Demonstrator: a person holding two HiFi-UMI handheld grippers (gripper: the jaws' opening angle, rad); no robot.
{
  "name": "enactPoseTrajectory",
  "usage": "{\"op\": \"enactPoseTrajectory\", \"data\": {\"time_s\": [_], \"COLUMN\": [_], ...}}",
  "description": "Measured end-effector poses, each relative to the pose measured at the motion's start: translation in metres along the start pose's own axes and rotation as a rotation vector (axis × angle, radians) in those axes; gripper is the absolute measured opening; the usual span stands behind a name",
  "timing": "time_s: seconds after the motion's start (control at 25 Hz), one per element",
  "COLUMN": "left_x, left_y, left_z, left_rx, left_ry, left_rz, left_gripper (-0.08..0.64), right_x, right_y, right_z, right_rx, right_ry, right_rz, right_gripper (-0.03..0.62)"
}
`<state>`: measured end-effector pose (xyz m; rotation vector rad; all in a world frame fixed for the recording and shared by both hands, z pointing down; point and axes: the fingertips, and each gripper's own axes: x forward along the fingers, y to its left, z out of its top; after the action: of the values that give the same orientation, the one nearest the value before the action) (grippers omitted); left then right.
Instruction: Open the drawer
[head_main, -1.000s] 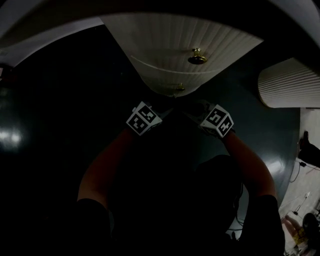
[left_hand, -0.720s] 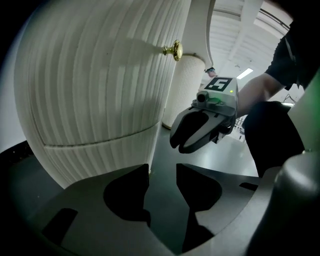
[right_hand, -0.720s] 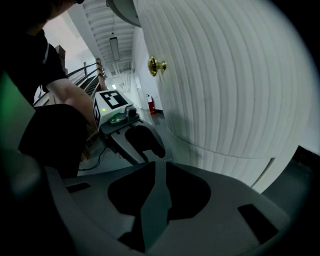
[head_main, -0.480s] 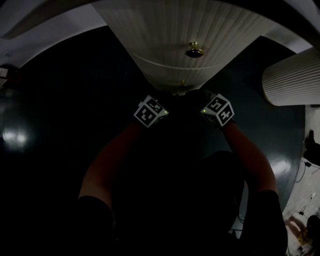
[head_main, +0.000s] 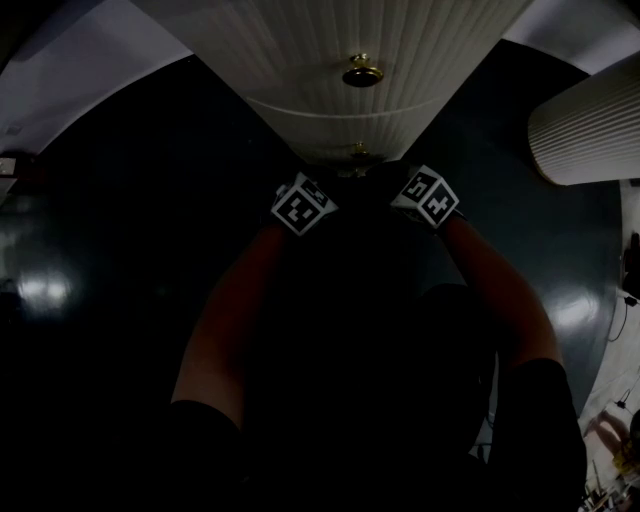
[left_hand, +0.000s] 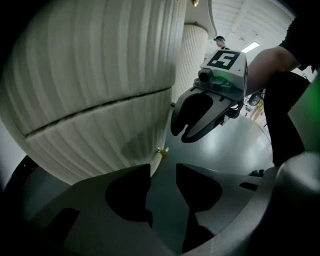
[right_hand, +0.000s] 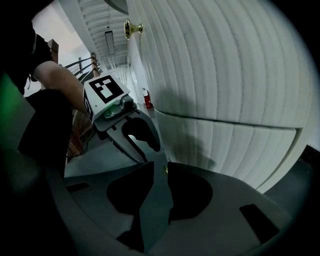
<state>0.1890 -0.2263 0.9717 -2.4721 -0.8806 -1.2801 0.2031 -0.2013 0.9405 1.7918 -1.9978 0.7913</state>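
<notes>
Presently: one lower drawer (head_main: 338, 128) of a white, ribbed, bow-fronted cabinet, upper centre of the head view, shut beneath a thin seam.

Fitting: one small polished brass knob (head_main: 358, 150), low on that front, just above both marker cubes in the frame. A larger brass knob (head_main: 362, 72) sits on the front above the seam.

Left claw (left_hand: 163, 166): spread and empty. The small knob lies just beyond its left tip, near the centre of the left gripper view.

Right claw (right_hand: 160, 165): jaws have just been opening and stand a narrow slit apart. The knob shows at the mouth of that slit, unpinched.

Handling, as judged: the front is rigid, curved and ribbed, with no edge to hook. The knob is the only hold, and it is tiny, hard and likely slippery. Pinch it behind its head, near the stem, and draw straight out. Weight is not evident; probably a light to moderate slide.
</notes>
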Motion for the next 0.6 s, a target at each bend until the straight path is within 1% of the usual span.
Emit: {"op": "enactPoseTrajectory", "data": {"time_s": [0.08,0.16,0.28,0.4,0.52,0.6], "left_x": [-0.002,0.000,0.009,0.019,0.026,0.026], "left_y": [0.006,0.004,-0.002,-0.012,-0.016,-0.016], "left_z": [-0.004,-0.005,-0.002,0.007,0.011,0.012], "left_rx": [-0.036,-0.042,-0.003,0.029,0.072,0.083], "left_ry": [-0.004,-0.013,-0.012,-0.026,-0.018,-0.015], "left_rz": [0.014,0.007,-0.003,-0.010,0.003,0.013], "left_gripper": [0.166,0.166,0.166,0.166,0.164,0.164], "right_x": [0.005,0.009,0.013,0.016,0.018,0.020], "right_y": [-0.003,-0.005,-0.006,-0.003,-0.003,-0.003], "right_z": [-0.001,-0.004,-0.005,-0.007,-0.007,-0.010], "right_rx": [-0.001,-0.014,-0.027,-0.015,-0.008,-0.016], "right_ry": [0.007,0.015,0.019,0.007,-0.005,0.002], "right_rz": [-0.026,-0.042,-0.055,-0.059,-0.068,-0.077], "right_gripper": [0.046,0.046,0.044,0.045,0.046,0.044]}}
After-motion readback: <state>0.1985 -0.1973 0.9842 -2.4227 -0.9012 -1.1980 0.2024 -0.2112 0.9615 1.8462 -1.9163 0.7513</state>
